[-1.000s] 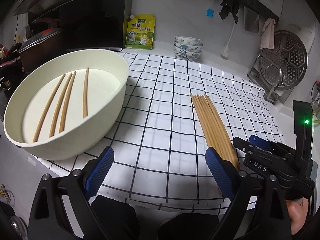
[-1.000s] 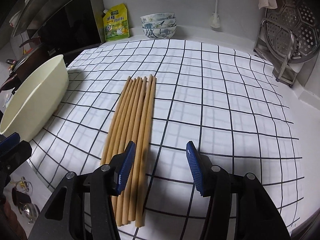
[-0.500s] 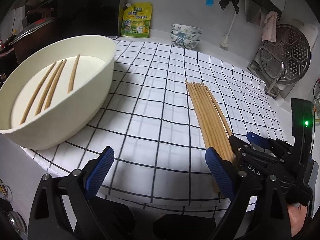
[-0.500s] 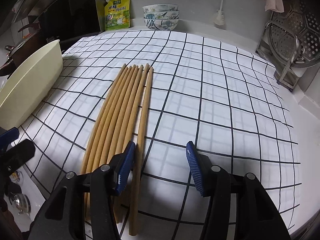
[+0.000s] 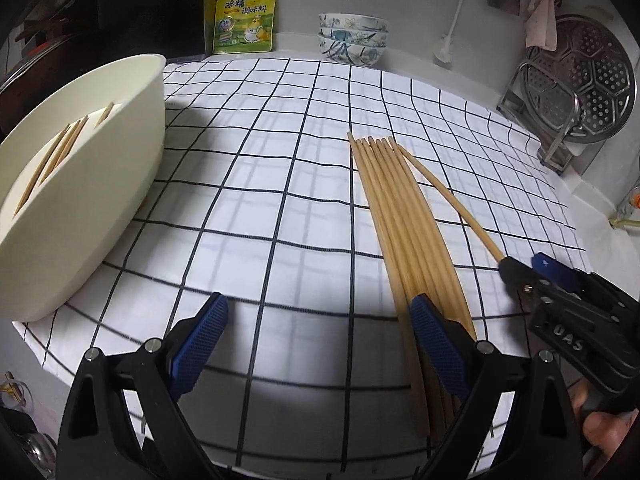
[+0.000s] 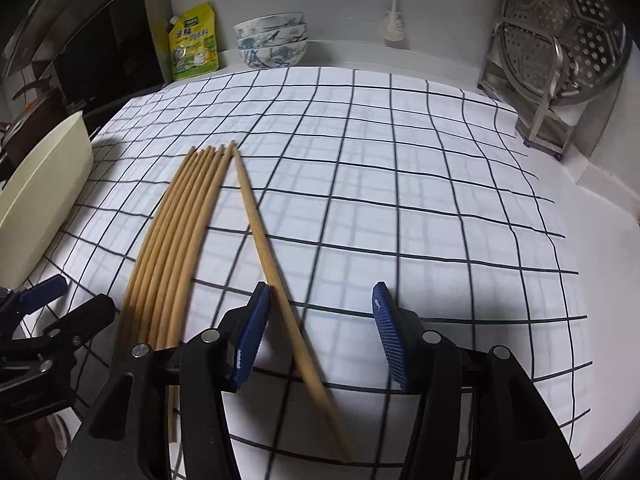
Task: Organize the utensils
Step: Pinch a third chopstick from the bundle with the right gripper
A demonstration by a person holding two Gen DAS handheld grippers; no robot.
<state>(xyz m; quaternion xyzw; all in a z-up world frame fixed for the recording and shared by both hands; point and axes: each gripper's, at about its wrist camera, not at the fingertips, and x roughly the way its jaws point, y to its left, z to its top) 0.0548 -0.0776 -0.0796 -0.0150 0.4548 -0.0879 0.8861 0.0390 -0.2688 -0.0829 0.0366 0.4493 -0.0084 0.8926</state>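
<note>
A bundle of wooden chopsticks (image 5: 396, 216) (image 6: 180, 220) lies on the checked cloth (image 5: 260, 160). One chopstick (image 6: 260, 232) (image 5: 452, 204) is splayed off to the right of the bundle. It runs between the fingers of my right gripper (image 6: 320, 332) (image 5: 532, 270), touching the left pad only; that gripper is open. My left gripper (image 5: 318, 340) stands open over bare cloth, its right finger over the bundle's near end. A cream basin (image 5: 120, 184) at the left holds several chopsticks (image 5: 60, 148).
Stacked patterned bowls (image 5: 352, 40) and a yellow pouch (image 5: 244, 16) stand at the back wall. A metal steamer rack (image 5: 580, 84) sits at the back right. The cloth's near edge hangs just under both grippers. A dark stove area lies beyond the basin.
Both grippers have come lower and forward over the cloth. The rightmost chopstick has swung away from the bundle, its near end now to the right between the right gripper's fingers.
</note>
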